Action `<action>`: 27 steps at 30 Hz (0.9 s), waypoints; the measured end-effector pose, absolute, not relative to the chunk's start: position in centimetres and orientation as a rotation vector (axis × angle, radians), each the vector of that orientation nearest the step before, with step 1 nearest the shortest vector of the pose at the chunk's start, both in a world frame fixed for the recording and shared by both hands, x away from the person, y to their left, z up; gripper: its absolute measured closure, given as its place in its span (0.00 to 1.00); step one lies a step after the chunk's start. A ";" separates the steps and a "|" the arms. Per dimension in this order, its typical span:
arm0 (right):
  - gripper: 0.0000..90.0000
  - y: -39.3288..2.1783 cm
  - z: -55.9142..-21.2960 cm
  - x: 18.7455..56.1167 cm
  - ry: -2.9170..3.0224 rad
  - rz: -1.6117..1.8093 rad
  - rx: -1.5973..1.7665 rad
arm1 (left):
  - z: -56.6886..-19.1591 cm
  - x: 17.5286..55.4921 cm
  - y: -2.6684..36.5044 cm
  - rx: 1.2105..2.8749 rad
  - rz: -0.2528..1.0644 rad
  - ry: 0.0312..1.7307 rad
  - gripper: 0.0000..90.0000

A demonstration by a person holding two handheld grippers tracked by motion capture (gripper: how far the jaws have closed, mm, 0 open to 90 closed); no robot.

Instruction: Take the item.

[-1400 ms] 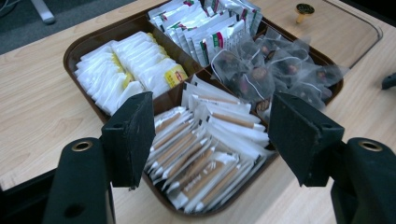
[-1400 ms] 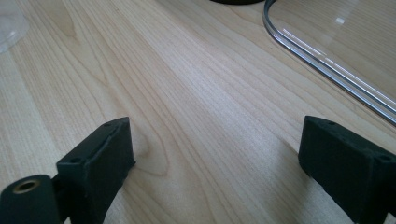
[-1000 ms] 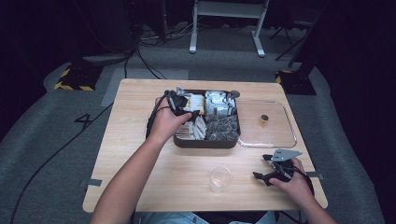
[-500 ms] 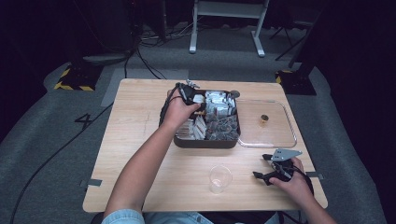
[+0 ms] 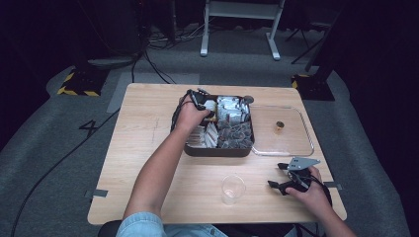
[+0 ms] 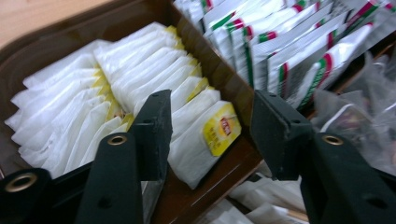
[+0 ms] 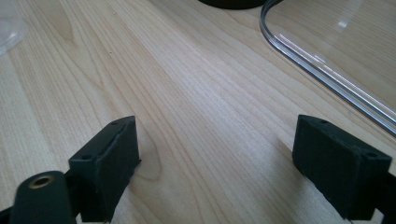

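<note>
We see the left gripper (image 6: 208, 135), jaws apart, poised over white paper tea bags (image 6: 140, 88) filed in the dark brown compartmented tray (image 5: 217, 149). The right gripper (image 7: 215, 163) rests wide open on the pale grained wooden table (image 5: 148, 148), near a clear plastic cup (image 5: 232, 188) and transparent lid (image 5: 284, 143).

tray (image 5: 217, 150) dark brown | tea bags (image 6: 140, 79) white, yellow tags | table (image 5: 148, 163) light wood

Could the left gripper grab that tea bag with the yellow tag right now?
Probably yes. The left gripper hangs open right over the yellow-tagged tea bag, which lies at the end of its row in the brown box, with nothing covering it.
</note>
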State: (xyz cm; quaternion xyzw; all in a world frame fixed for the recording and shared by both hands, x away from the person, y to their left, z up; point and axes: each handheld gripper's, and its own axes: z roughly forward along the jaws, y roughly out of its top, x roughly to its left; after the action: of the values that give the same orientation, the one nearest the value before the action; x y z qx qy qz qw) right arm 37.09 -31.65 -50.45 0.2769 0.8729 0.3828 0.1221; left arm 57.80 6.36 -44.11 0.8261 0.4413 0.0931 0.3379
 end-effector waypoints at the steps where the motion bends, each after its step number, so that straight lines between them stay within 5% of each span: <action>1: 0.17 -31.7 -50.4 37.1 2.548 1.117 0.808 | -44.1 57.8 6.4 2.152 0.243 1.150 0.57; 19: 0.17 -31.7 -50.5 37.1 2.549 1.118 0.806 | -44.7 59.0 5.5 2.250 0.212 1.182 0.60; 27: 0.17 -31.7 -50.5 37.1 2.548 1.118 0.806 | -44.9 59.0 5.3 2.294 0.181 1.187 0.72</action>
State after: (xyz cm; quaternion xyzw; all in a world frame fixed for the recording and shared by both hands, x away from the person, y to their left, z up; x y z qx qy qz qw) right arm 37.10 -31.66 -50.45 0.2760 0.8731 0.3829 0.1220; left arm 59.03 5.25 -44.87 0.8524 0.4411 0.0674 0.2725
